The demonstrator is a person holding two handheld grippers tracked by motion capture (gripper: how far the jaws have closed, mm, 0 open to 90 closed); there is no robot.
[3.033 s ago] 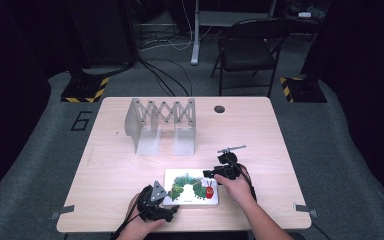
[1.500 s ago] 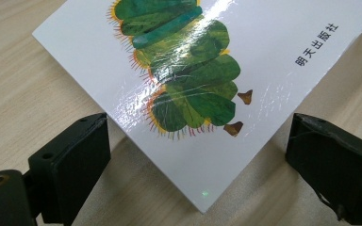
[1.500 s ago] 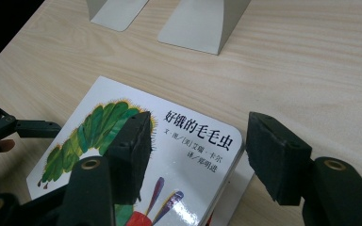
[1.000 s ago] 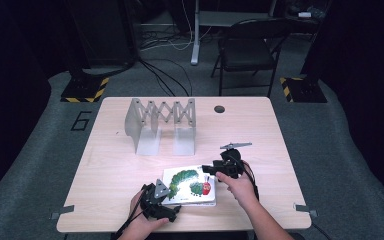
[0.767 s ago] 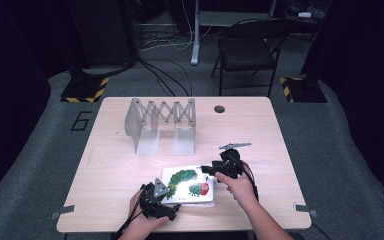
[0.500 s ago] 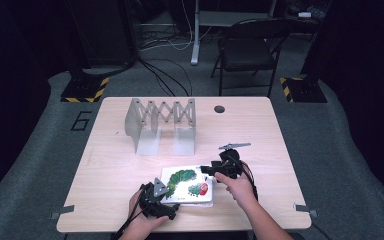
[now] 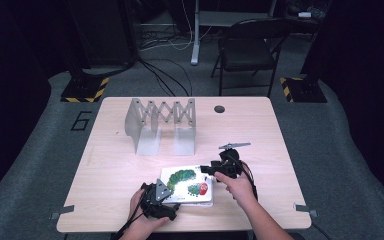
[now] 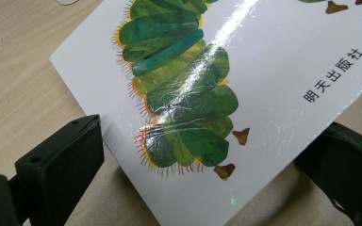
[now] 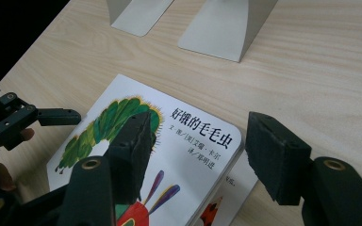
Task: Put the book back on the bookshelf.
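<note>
**Operator:** Lifting looks like the step in hand. Confirm the book's position.

**Technician:** The picture book (image 7: pixel 187 185) lies at the lower centre of the high view, on the near part of the table (image 7: pixel 260 130), well apart from the grey expanding book rack (image 7: pixel 161 122) at upper centre. In the left gripper view the book's corner (image 8: pixel 207 117) sits raised off the wood, with shadow beneath it.

**Operator:** State of each claw?

**Technician:** The left gripper (image 7: pixel 159 196) has its jaws spread, one on either side of the book's corner; whether either pad touches the cover cannot be told. The right gripper (image 9: pixel 195 155) is also spread, one jaw over the cover and the other beyond the book's edge, over the table. A second printed layer (image 9: pixel 219 205) shows below that edge.

**Operator:** Judged stage?

**Technician:** Early. The book is being taken up at two corners but is not yet secured, and the rack holds nothing.

**Operator:** Requirement for the next move?

**Technician:** Press the right jaws together across the cover edge. Confirm the grip takes the whole book, not one layer. Then raise both ends together, turn the book upright, and carry it toward a rack slot.
</note>
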